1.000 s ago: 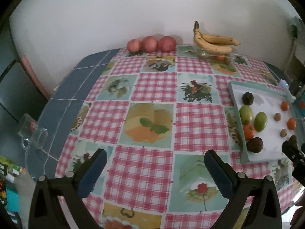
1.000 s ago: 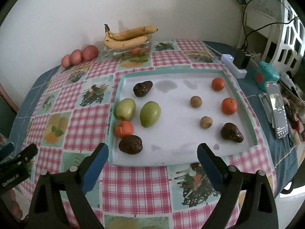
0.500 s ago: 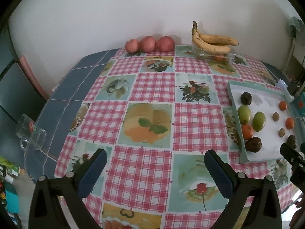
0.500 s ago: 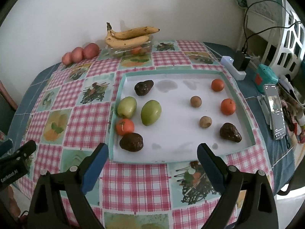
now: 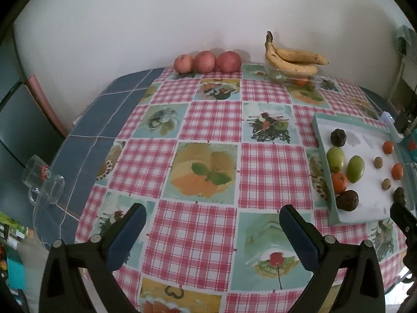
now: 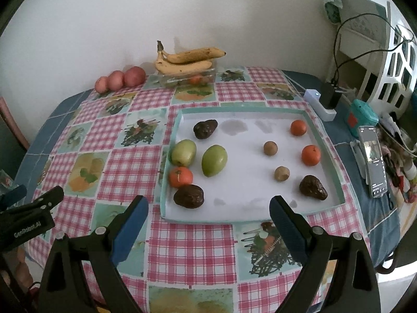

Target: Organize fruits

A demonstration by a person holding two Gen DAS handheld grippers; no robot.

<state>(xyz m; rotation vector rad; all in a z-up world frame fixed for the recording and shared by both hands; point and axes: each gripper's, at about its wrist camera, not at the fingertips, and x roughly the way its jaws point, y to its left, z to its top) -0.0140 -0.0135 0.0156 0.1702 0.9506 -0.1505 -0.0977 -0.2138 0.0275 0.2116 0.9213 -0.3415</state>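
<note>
Both claws, left (image 5: 212,230) and right (image 6: 208,220), released and empty over near surface edge (image 6: 190,245); fruit tray (image 6: 325,143) right of centre.

Plain white wall (image 5: 161,18) behind tabletop; checked pink tablecloth (image 5: 211,120) over blue tiled table (image 5: 104,114); white lattice furniture (image 6: 393,73) at right edge.

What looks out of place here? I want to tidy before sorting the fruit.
A glass mug lies tipped on its side at the table's left edge. Faint wet-looking patches mark the tray floor. The fruit all sits unspilled.
</note>
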